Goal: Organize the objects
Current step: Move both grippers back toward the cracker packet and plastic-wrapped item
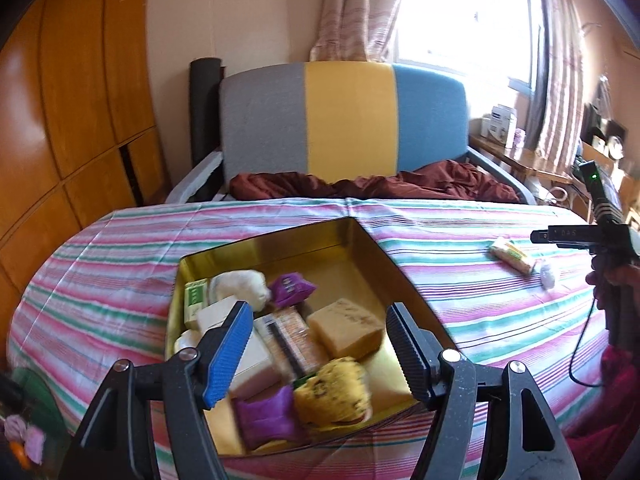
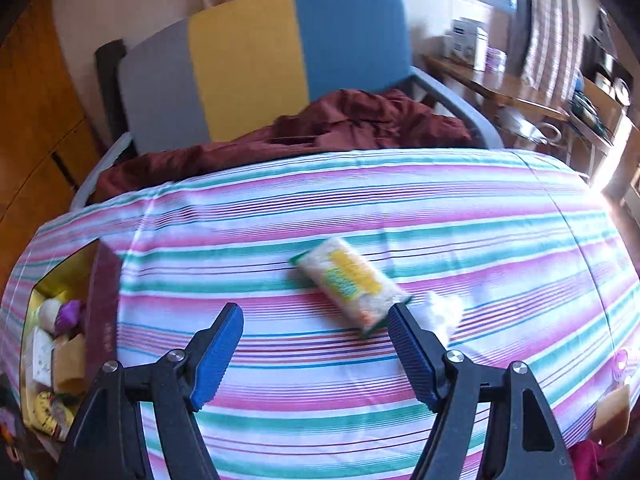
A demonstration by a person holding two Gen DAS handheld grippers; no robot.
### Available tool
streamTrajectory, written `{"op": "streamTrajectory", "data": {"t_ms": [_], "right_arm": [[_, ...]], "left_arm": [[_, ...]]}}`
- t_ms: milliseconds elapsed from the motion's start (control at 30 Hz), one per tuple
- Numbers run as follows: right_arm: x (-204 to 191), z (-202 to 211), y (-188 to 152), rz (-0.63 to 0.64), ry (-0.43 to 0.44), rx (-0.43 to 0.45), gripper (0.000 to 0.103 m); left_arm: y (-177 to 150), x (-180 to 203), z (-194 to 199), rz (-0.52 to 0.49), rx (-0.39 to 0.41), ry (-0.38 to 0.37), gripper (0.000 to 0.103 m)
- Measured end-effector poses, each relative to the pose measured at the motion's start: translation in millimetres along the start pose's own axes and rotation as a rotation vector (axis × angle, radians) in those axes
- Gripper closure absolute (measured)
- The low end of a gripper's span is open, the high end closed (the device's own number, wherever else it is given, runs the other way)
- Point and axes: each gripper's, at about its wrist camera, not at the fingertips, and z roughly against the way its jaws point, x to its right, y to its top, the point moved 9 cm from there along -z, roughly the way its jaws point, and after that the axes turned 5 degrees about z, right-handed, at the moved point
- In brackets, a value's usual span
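A gold tin box (image 1: 280,252) stands on the striped tablecloth (image 1: 460,280) and holds several small items: purple packets (image 1: 290,289), a tan block (image 1: 346,326), a yellow packet (image 1: 334,392). My left gripper (image 1: 320,350) is open just above the box, holding nothing. My right gripper (image 2: 316,346) is open and empty above the cloth, with a white-and-yellow snack packet (image 2: 350,284) just beyond its right finger. A white crumpled ball (image 2: 442,312) lies beside the packet. The box also shows at the left edge of the right wrist view (image 2: 60,344).
A grey, yellow and blue chair (image 1: 344,120) with dark red cloth (image 1: 400,186) stands behind the table. Wooden cupboards (image 1: 60,120) are on the left. A cluttered side table (image 1: 520,152) is at the right. The right gripper shows at the right edge of the left wrist view (image 1: 580,236).
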Motion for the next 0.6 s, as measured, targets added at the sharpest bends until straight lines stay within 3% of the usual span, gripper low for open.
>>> {"op": "streamTrajectory", "data": {"t_ms": [133,233,433,600], "right_arm": [[76,-6,-10,-0.248,-0.066,0.014,0.027],[112,3,-11,-0.432,-0.043,0.047,0.027],[133,7,-19,-0.554,0.003,0.042,0.027],[140,3,-25,-0.625,0.032,0.025,0.027]], "left_arm": [[11,32,-8,-0.039,-0.008,-0.051,0.03],[19,58,-18,-0.05,-0.023,-0.102,0.03],[22,125,-43,-0.115,-0.083,-0.2,0.03],[14,178,-76,-0.107,-0.208,-0.287,0.03]]}}
